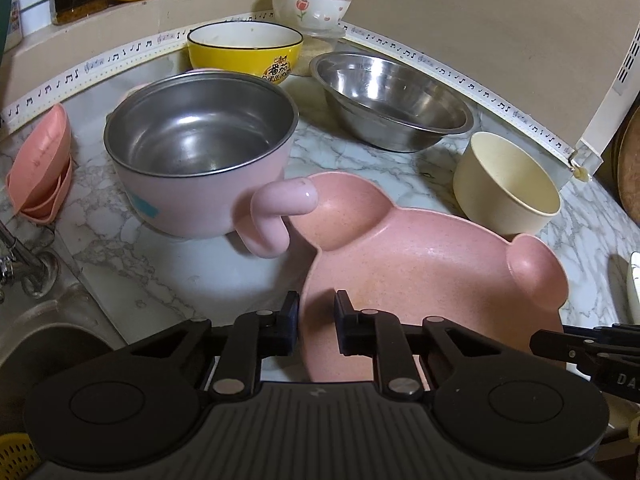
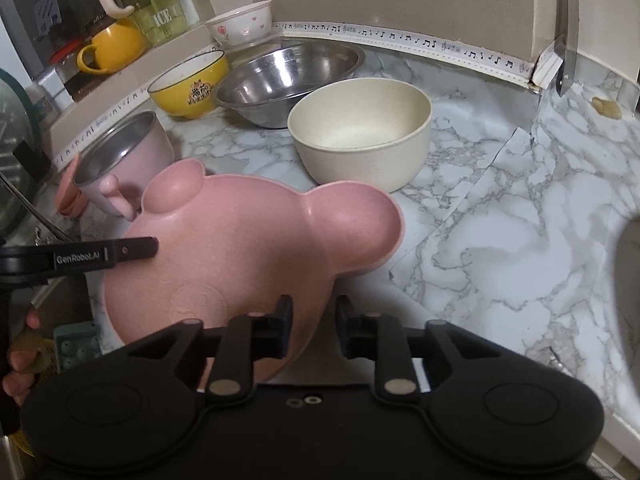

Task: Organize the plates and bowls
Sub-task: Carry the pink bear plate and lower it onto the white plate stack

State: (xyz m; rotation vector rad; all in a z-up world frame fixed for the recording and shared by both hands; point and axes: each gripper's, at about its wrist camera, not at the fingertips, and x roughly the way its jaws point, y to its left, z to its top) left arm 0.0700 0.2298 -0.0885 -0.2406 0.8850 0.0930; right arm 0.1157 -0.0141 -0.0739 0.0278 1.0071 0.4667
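A pink bear-shaped plate [image 1: 420, 276] lies on the marble counter; it also shows in the right wrist view [image 2: 256, 240]. My left gripper [image 1: 317, 312] straddles its left rim, jaws a little apart, one finger on each side of the rim. My right gripper [image 2: 311, 316] straddles its near right rim the same way. Around the plate stand a pink steel-lined pot [image 1: 200, 152], a cream bowl [image 1: 508, 184], a steel bowl [image 1: 388, 100], a yellow bowl [image 1: 244, 52] and a white flowered bowl [image 1: 310, 6].
Pink dishes [image 1: 40, 164] are stacked at the left by the sink [image 1: 48, 320] and faucet [image 1: 24, 256]. A shelf with a yellow mug [image 2: 112, 46] runs along the back. A knife [image 2: 568, 28] hangs on the right wall. A white dish edge [image 2: 628, 280] shows at far right.
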